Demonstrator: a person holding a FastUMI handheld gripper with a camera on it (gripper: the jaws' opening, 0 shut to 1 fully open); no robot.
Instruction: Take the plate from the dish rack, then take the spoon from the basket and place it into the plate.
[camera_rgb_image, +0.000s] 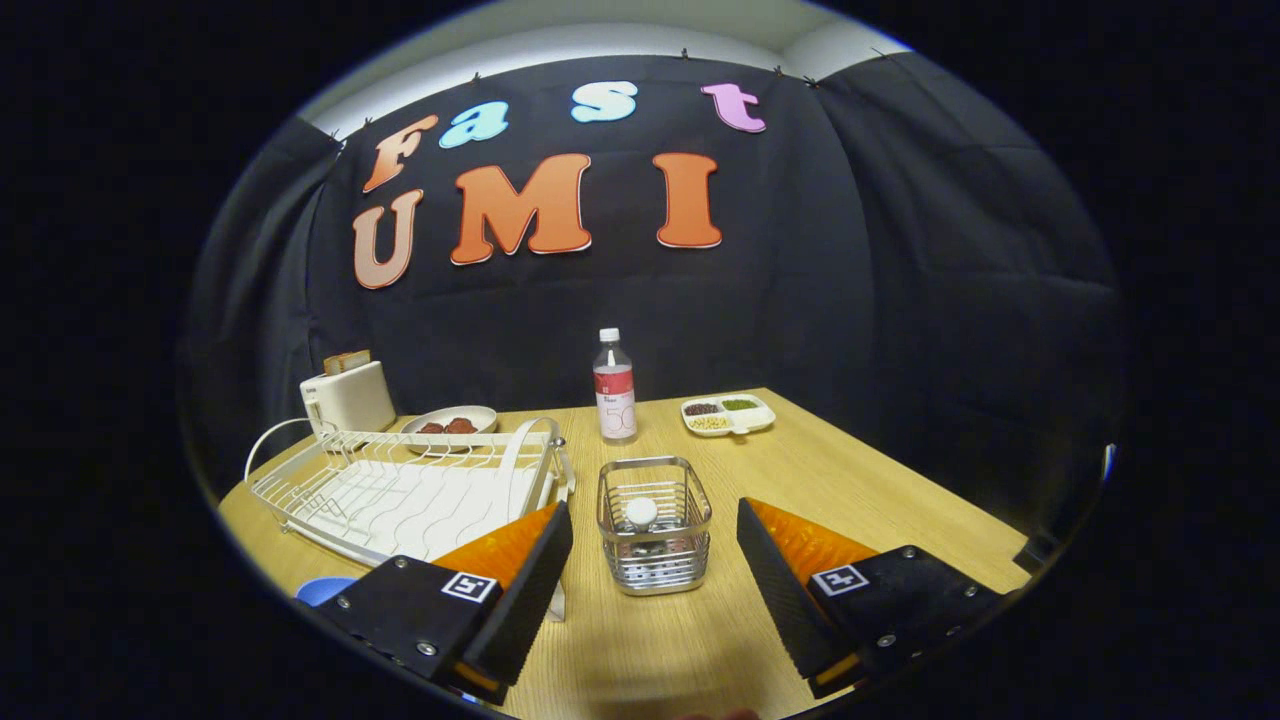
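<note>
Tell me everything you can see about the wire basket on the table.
The wire basket is a small square container of shiny metal wire, open at the top. It stands upright on the wooden table, just ahead of the open claw and between its fingers, which do not touch it. A white rounded end, apparently the spoon's handle, sticks up inside. The dish rack is beside it.
</note>
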